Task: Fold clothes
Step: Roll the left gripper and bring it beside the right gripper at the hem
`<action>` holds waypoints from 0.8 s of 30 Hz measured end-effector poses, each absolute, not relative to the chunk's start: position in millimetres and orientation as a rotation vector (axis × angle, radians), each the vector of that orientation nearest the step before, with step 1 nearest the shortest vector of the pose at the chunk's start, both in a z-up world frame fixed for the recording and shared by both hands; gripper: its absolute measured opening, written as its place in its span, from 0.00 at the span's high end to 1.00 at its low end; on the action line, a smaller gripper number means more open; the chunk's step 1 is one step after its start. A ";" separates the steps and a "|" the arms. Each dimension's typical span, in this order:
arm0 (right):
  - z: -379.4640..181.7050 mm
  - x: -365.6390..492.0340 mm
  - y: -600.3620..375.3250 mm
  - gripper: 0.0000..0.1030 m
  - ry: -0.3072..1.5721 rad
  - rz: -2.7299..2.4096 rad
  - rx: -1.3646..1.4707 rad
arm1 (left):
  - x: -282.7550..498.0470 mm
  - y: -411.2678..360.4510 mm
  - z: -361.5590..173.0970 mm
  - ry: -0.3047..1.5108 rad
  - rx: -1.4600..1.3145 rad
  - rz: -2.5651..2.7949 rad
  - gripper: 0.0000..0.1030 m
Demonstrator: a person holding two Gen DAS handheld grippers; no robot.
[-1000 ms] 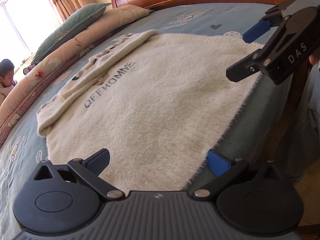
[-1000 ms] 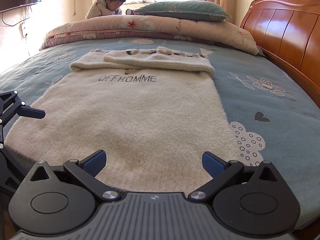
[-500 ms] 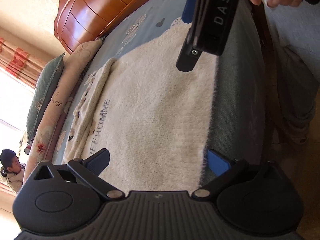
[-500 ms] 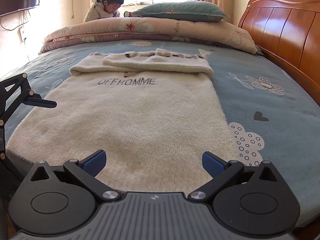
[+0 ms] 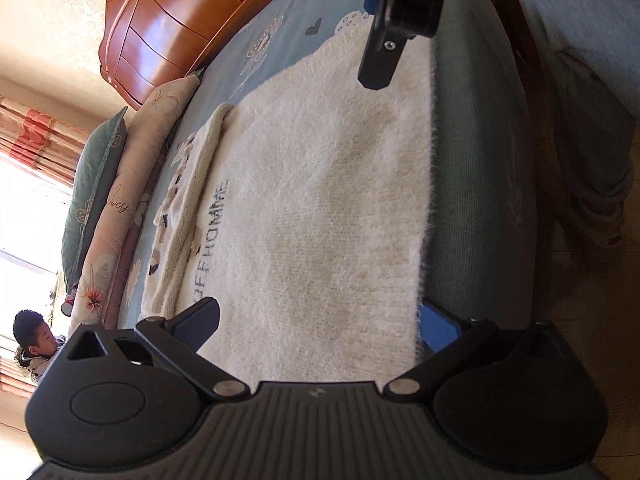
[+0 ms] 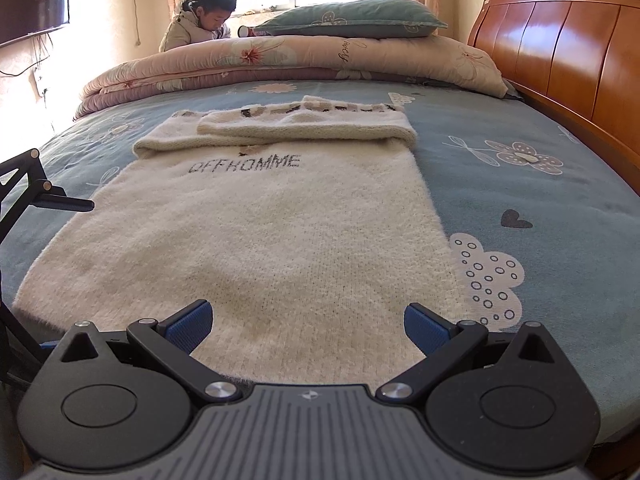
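A cream fuzzy sweater [image 6: 256, 232] with dark lettering lies flat on the blue bed, its sleeves folded across the far end [image 6: 304, 126]. It also shows in the left wrist view [image 5: 320, 208]. My left gripper [image 5: 320, 326] is open, rolled on its side, its fingers straddling the sweater's near left hem corner. It shows at the left edge of the right wrist view [image 6: 48, 196]. My right gripper [image 6: 308, 326] is open and empty, just above the near hem. It appears in the left wrist view [image 5: 400, 20] over the hem's other end.
A folded floral quilt [image 6: 288, 60] and a green pillow [image 6: 352, 20] lie at the far side of the bed. A wooden headboard [image 6: 560, 48] runs along the right. A child [image 6: 204, 16] sits behind the quilt. The bed edge [image 5: 480, 200] and floor are beside the hem.
My left gripper has rolled sideways and come down to the hem corner. My right gripper has edged slightly forward over the hem. The sweater has not moved.
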State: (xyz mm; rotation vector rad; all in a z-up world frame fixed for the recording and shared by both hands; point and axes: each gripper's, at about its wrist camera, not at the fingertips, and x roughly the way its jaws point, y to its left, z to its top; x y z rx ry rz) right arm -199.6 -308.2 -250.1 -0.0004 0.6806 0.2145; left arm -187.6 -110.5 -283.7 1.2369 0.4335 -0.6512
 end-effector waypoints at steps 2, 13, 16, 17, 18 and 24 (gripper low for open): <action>-249.7 -199.7 -310.2 0.00 0.680 0.213 0.010 | -188.5 -107.8 -285.1 0.422 1.265 -0.642 0.00; -250.0 -202.6 -302.5 0.00 0.680 0.239 0.007 | -181.2 -112.5 -282.6 0.337 1.255 -0.558 0.00; -248.2 -203.0 -297.3 0.00 0.667 0.263 0.008 | -177.5 -116.5 -286.0 0.350 1.228 -0.556 0.00; -247.7 -203.1 -295.2 0.00 0.665 0.270 0.006 | -176.7 -118.2 -288.0 0.350 1.224 -0.554 0.00; -247.3 -203.2 -292.8 0.00 0.663 0.279 0.003 | -177.9 -119.4 -289.4 0.347 1.222 -0.554 0.00; -244.7 -209.2 -275.1 0.00 0.640 0.347 -0.076 | -186.0 -119.6 -293.1 0.303 1.226 -0.551 0.01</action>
